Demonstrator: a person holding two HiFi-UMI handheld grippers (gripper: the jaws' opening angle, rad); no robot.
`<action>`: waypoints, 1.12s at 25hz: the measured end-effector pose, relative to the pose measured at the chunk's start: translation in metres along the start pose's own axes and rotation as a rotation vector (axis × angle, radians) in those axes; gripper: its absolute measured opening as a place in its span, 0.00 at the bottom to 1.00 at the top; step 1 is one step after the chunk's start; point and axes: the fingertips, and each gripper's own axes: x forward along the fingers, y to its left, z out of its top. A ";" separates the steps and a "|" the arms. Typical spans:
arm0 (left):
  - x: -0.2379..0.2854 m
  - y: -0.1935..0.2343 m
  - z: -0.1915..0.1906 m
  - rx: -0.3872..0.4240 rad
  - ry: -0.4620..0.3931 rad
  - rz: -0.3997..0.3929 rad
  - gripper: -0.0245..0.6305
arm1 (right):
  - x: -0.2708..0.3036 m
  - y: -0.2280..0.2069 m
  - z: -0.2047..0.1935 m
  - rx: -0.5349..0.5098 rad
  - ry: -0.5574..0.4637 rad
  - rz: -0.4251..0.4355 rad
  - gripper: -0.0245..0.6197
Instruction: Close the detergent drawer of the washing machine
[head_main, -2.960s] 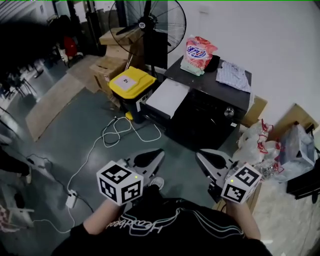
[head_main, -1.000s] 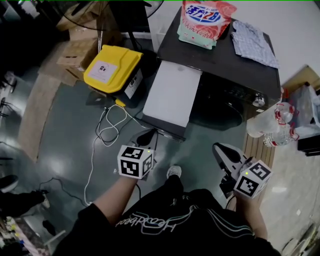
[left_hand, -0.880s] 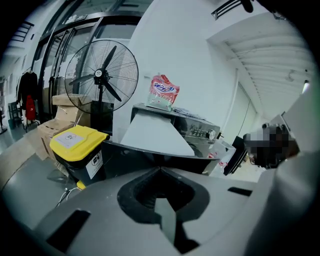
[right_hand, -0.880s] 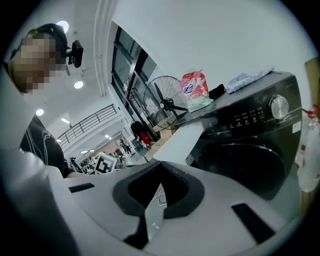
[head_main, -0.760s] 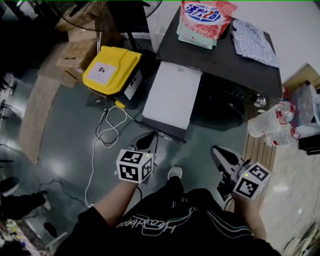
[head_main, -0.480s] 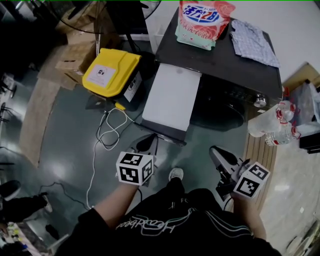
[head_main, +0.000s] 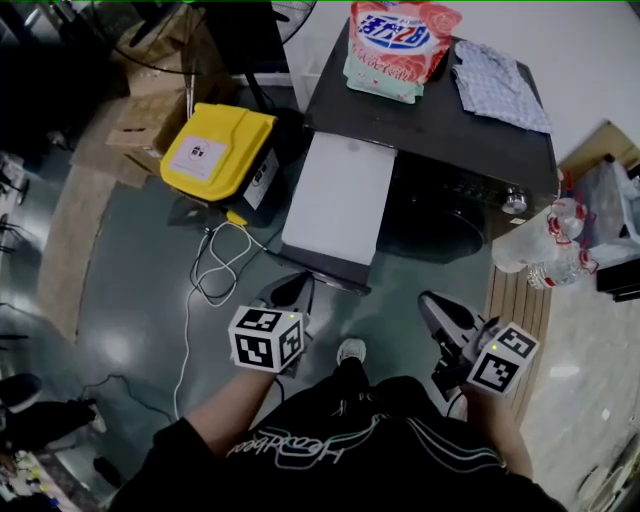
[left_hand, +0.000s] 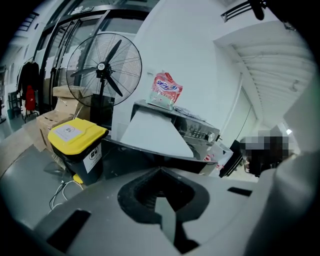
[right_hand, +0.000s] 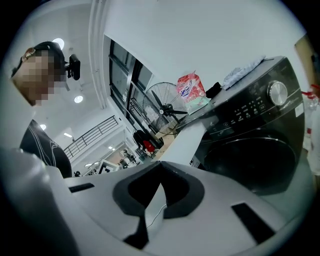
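The black washing machine (head_main: 450, 130) stands ahead of me, its round door facing me. Its white detergent drawer (head_main: 335, 200) sticks far out from the front's left side; it also shows in the left gripper view (left_hand: 152, 135) and the right gripper view (right_hand: 192, 137). My left gripper (head_main: 288, 288) hangs just short of the drawer's front edge, jaws together and empty (left_hand: 160, 172). My right gripper (head_main: 432, 303) is lower right, in front of the door, apart from the machine, jaws also together and empty (right_hand: 159, 167).
A yellow-lidded bin (head_main: 218, 150) stands left of the drawer, with a white cable (head_main: 215, 270) looped on the floor. A detergent bag (head_main: 395, 45) and folded cloth (head_main: 500, 70) lie on the machine. Plastic bags and bottles (head_main: 545, 250) crowd the right; a fan (left_hand: 102, 70) stands behind.
Since three seconds ago I have come much closer to the machine. Over the last second both grippers have barely shifted; the drawer still sticks out.
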 end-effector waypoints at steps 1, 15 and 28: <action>0.000 0.000 0.000 0.001 0.000 -0.004 0.07 | 0.000 -0.002 -0.001 0.013 0.004 -0.004 0.08; 0.008 -0.005 0.017 0.020 -0.013 -0.056 0.07 | 0.015 -0.008 -0.002 0.017 0.030 -0.011 0.08; 0.030 -0.007 0.041 0.039 0.013 -0.081 0.07 | 0.018 -0.010 0.029 -0.037 0.015 -0.040 0.08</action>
